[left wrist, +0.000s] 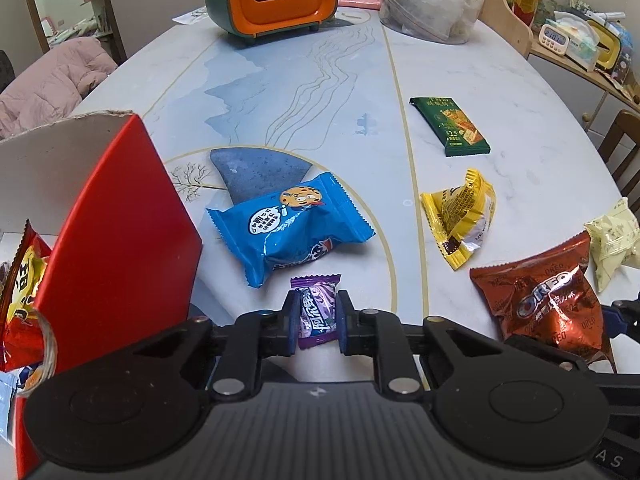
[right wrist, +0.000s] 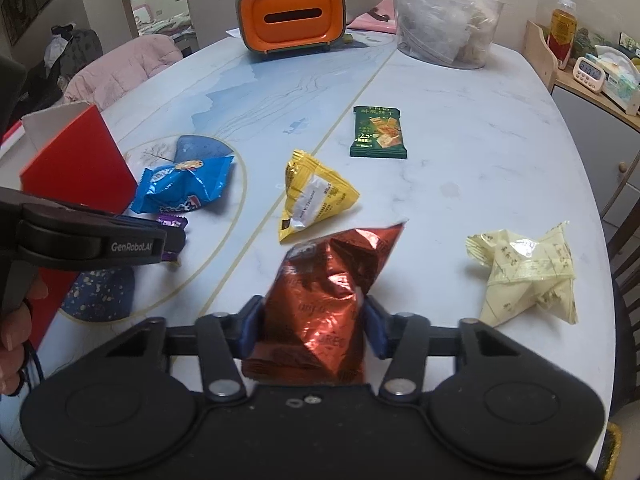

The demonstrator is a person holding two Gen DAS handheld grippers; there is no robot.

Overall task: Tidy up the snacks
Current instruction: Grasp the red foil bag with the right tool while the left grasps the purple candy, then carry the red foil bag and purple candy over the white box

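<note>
Two grips on the table (left wrist: pixel 460 60): left gripper (left wrist: pixel 316 318) pinching the purple candy (left wrist: pixel 316 312) beside the red box (left wrist: pixel 120 240), right gripper (right wrist: pixel 314 322) clamped around the copper Oreo bag (right wrist: pixel 328 296), near the yellow packet (right wrist: pixel 316 196).

— Where did the snacks lie?
— My small purple candy (left wrist: pixel 316 312) sat by the blue cookie pack (left wrist: pixel 290 226); the copper Oreo bag (right wrist: pixel 326 304) stood crumpled (yellow (right wrist: pixel 316 196), green (right wrist: pixel 378 133), cream (right wrist: pixel 528 274) packets lay scattered), red box (left wrist: pixel 116 236) leftward.
</note>
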